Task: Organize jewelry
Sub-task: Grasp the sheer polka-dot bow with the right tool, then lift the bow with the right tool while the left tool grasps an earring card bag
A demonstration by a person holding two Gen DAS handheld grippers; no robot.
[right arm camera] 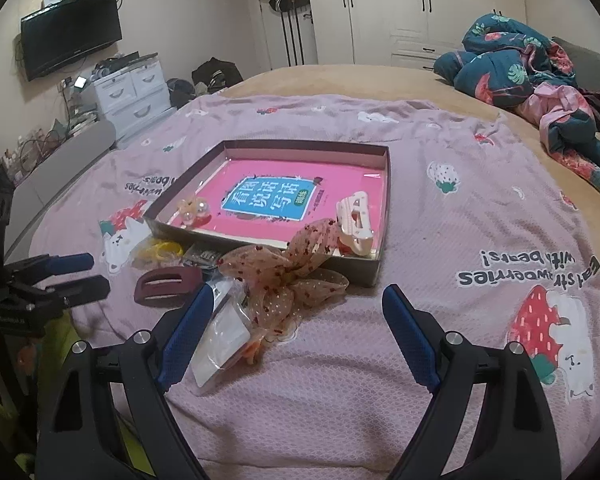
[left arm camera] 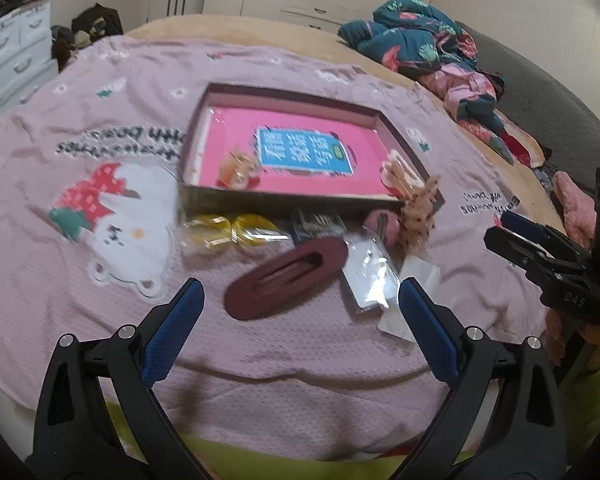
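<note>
A shallow dark box (left arm camera: 400, 136) (right arm camera: 385, 208) lies on the pink blanket with a pink book inside it. In the box are a cream claw clip (right arm camera: 354, 220) and a beaded hair tie (right arm camera: 194, 210). In front of the box lie a maroon oval clip (left arm camera: 286, 276) (right arm camera: 166, 284), a yellow band packet (left arm camera: 228, 232), clear packets (left arm camera: 370, 276) (right arm camera: 224, 340) and a dotted peach bow (right arm camera: 288, 276) (left arm camera: 418, 208). My left gripper (left arm camera: 300, 286) (right arm camera: 94, 274) is open, hovering just short of the maroon clip. My right gripper (right arm camera: 298, 292) (left arm camera: 500, 230) is open, with the bow just beyond its fingertips.
The pink blanket (right arm camera: 440, 320) covers the near half of a bed. A heap of teal and pink bedding (right arm camera: 520, 64) lies at the back right. White drawers (right arm camera: 134, 88) and a wall television (right arm camera: 70, 32) stand off the left side. The bed's near edge runs below both grippers.
</note>
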